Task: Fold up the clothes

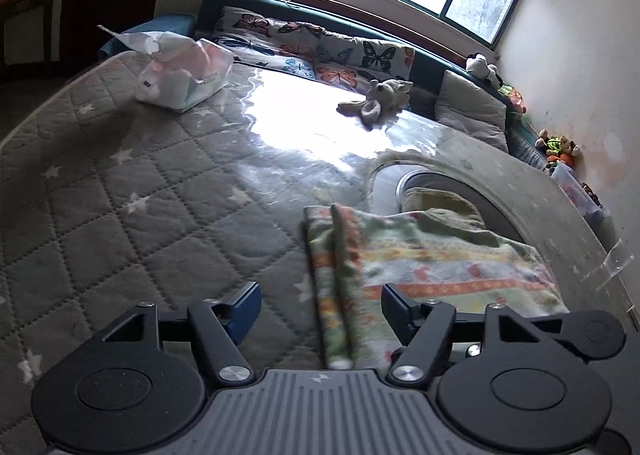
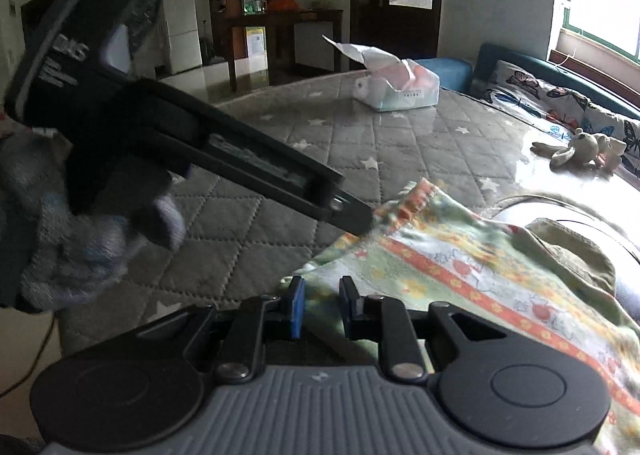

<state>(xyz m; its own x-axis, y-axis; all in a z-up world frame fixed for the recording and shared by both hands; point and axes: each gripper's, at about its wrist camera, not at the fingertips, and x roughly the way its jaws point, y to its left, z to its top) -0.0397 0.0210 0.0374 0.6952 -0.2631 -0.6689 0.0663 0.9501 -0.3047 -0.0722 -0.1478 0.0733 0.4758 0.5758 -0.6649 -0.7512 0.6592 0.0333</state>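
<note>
A patterned cloth [image 1: 440,255] [image 2: 480,275] in green with orange bands lies on the grey quilted surface [image 1: 140,183] [image 2: 280,159], its left edge doubled over into a long fold. My left gripper [image 1: 320,303] is open, with that folded edge lying loose between its wide-set blue pads. In the right wrist view the left gripper [image 2: 360,219] reaches in from the upper left, held by a gloved hand [image 2: 72,239], its tip at the cloth's far corner. My right gripper [image 2: 322,307] has its pads close together on the cloth's near edge.
An olive garment [image 1: 448,215] [image 2: 572,251] lies by a round metal rim behind the cloth. A tissue pack [image 1: 184,75] [image 2: 396,89] and a plush rabbit [image 1: 376,99] [image 2: 580,151] sit farther back. Butterfly pillows [image 1: 320,51] and a grey cushion [image 1: 472,111] line the window bench.
</note>
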